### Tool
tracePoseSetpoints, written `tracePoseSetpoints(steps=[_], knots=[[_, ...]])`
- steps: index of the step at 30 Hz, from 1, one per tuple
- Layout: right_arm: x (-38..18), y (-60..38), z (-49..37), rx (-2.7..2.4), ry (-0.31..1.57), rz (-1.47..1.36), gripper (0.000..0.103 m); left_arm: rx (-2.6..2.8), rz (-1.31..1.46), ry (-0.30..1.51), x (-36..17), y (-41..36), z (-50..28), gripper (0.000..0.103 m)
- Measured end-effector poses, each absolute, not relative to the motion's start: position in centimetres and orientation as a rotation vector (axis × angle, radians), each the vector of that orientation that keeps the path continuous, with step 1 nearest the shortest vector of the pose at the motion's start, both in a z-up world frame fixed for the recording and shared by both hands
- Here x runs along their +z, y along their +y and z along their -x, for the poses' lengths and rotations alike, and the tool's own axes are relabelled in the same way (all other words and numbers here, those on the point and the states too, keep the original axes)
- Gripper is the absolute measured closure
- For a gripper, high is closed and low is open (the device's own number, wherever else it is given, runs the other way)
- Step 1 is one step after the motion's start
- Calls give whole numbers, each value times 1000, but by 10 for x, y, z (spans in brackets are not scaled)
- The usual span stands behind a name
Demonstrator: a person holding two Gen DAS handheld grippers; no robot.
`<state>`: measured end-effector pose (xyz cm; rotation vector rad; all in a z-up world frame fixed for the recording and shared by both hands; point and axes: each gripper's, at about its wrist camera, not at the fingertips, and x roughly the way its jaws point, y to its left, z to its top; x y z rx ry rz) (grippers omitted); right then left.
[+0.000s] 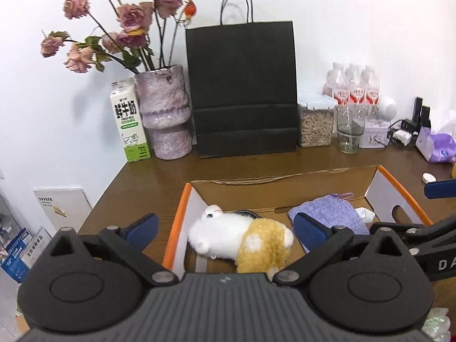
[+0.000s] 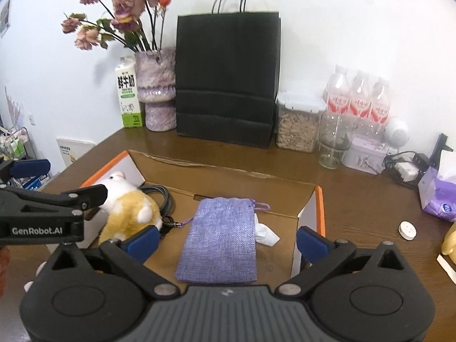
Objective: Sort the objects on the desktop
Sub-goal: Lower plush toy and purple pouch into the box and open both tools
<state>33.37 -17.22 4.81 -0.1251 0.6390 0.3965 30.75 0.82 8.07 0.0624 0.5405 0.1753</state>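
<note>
Both the left tool (image 1: 225, 228) and the right tool (image 2: 226, 240) stand spread wide, gripping nothing, above the open cardboard box (image 2: 228, 179) on the brown wooden desk (image 2: 356, 199). Inside lie a plush toy (image 1: 245, 239) and a purple pouch (image 2: 221, 242). Against the white wall stand a black paper bag (image 2: 226, 79), a vase of dried roses (image 1: 164, 111) and a milk carton (image 1: 129, 122).

Back of desk (image 2: 356, 199), against white wall: black paper bag (image 2: 226, 79) upright at 12 o'clock. At 10 o'clock, mottled purple vase (image 2: 156, 85) holding dried roses (image 2: 122, 8) (petals browned), milk carton (image 2: 128, 97) touching its left side. At 1 o'clock, clear lidded container (image 2: 297, 122) of pale pellets just beside the bag; three pink-labelled bottles (image 2: 359, 99) behind it, empty glass (image 2: 332, 145) in front. At 2 o'clock: small lilac tin (image 2: 363, 156), white round speaker (image 2: 396, 132). At 3 o'clock, purple tissue pack (image 2: 437, 196).
</note>
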Motion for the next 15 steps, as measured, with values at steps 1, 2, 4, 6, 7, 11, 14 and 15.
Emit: tracePoseSetpoints(steps=[1, 2, 4, 6, 7, 11, 14, 15], knots=[[51, -174, -329, 397, 631, 123, 0, 171, -58, 534, 82, 10, -303, 0], [53, -175, -325, 398, 622, 121, 0, 167, -50, 526, 85, 12, -296, 0], [58, -178, -314, 405, 601, 119, 0, 160, -39, 512, 88, 16, -286, 0], [63, -183, -300, 408, 564, 130, 0, 151, -32, 496, 91, 20, -275, 0], [66, -184, -293, 407, 544, 138, 0, 149, -31, 489, 92, 22, -270, 0], [77, -193, -261, 413, 468, 140, 0, 143, -25, 456, 97, 29, -244, 0], [81, -198, -237, 424, 428, 157, 0, 120, -11, 426, 99, 35, -219, 0], [81, -200, -229, 427, 419, 161, 0, 118, -11, 419, 99, 36, -211, 0]])
